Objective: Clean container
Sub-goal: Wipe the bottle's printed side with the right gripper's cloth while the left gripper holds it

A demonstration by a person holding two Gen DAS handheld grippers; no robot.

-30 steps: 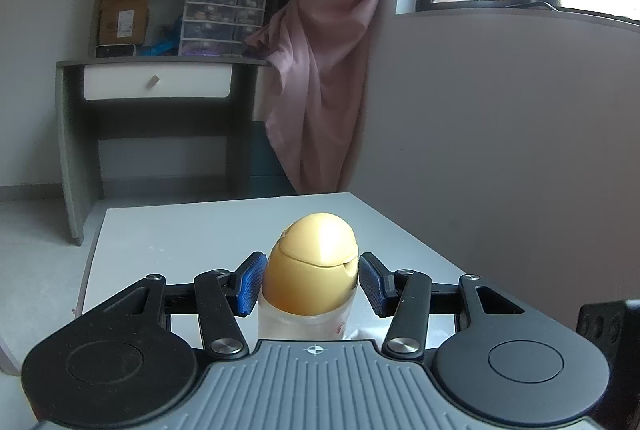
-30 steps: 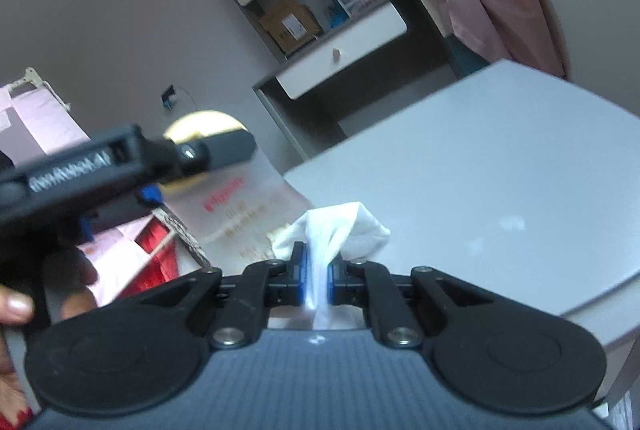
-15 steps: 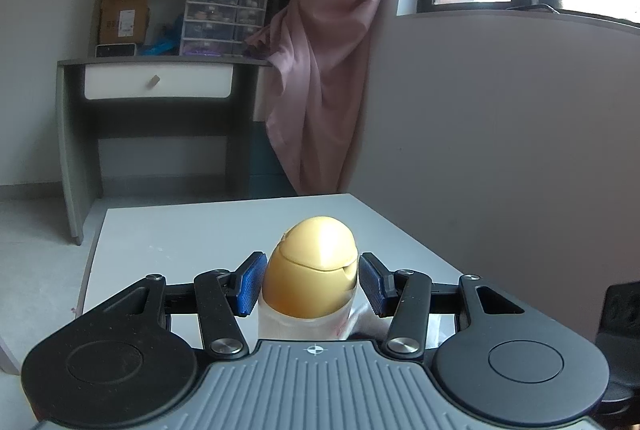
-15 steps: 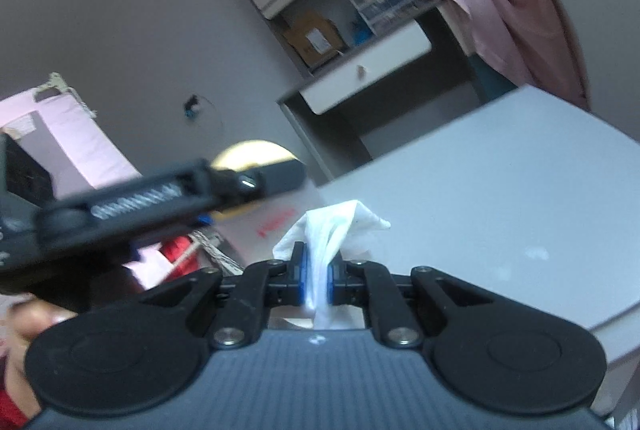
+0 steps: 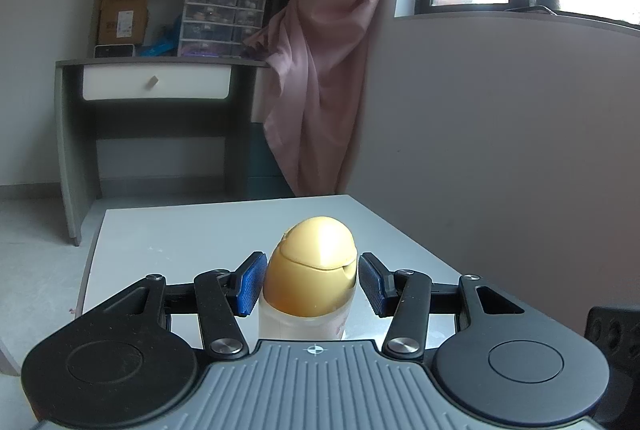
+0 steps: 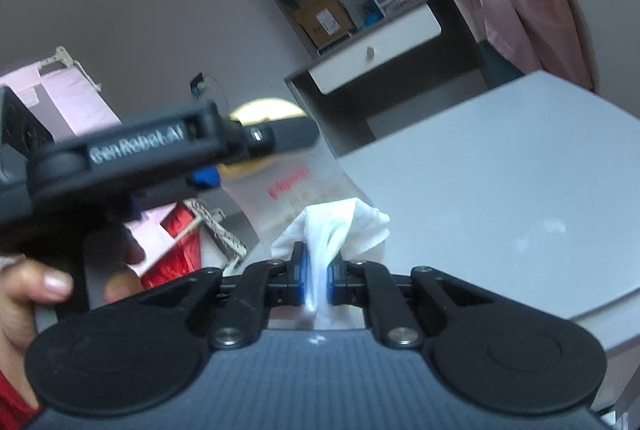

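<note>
The container (image 5: 310,284) is a clear bottle with a rounded gold cap. It stands upright between the blue pads of my left gripper (image 5: 311,284), which grips its body. In the right wrist view the bottle (image 6: 296,186) is a pale translucent body with red print, partly hidden behind the left gripper's black body (image 6: 132,154). My right gripper (image 6: 318,270) is shut on a white cloth (image 6: 336,226), which bunches out ahead of the pads, close against the bottle's lower side.
A grey table (image 5: 192,230) lies under both grippers, its right edge near a grey wall (image 5: 500,150). A desk with a white drawer (image 5: 156,88), shelves and a pink curtain (image 5: 316,70) stand behind. A person's hand (image 6: 36,290) holds the left gripper.
The right gripper with the cloth has shifted and tilted relative to the bottle, which now sits closer above the cloth. The left gripper's view is almost unchanged.
</note>
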